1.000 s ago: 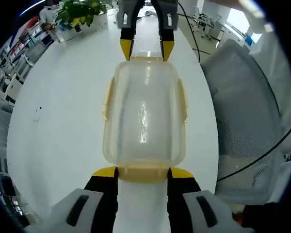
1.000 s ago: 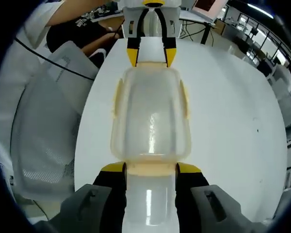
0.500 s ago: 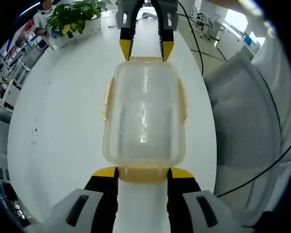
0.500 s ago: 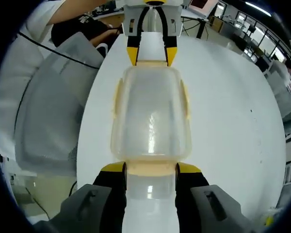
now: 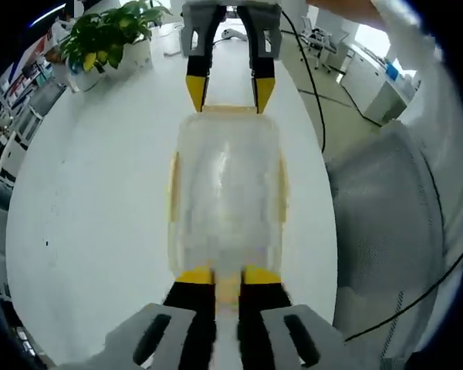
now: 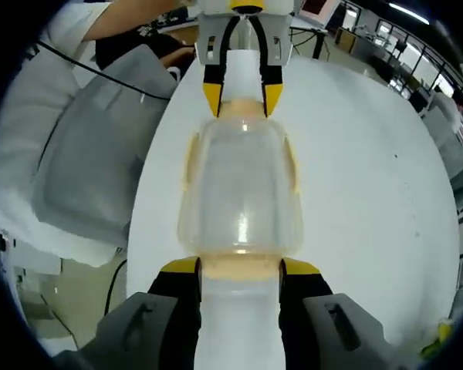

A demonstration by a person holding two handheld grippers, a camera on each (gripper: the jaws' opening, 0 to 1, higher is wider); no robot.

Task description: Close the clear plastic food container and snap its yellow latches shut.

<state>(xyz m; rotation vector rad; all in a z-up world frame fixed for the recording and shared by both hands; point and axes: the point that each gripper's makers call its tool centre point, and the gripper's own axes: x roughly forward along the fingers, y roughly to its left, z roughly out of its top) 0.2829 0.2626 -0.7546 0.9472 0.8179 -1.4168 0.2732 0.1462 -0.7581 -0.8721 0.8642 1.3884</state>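
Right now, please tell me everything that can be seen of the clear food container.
The clear food container is a rounded rectangular box of frosted, see-through plastic with its lid on, lying flat on the white table. Pale yellow latches run along its sides and ends. The left gripper has its fingers narrowed at one end latch; the right gripper straddles the opposite one, fingers apart.

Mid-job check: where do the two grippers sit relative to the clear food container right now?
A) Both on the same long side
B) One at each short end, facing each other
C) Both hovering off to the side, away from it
B: the left gripper sits at one short end of the container, the right gripper at the opposite end.
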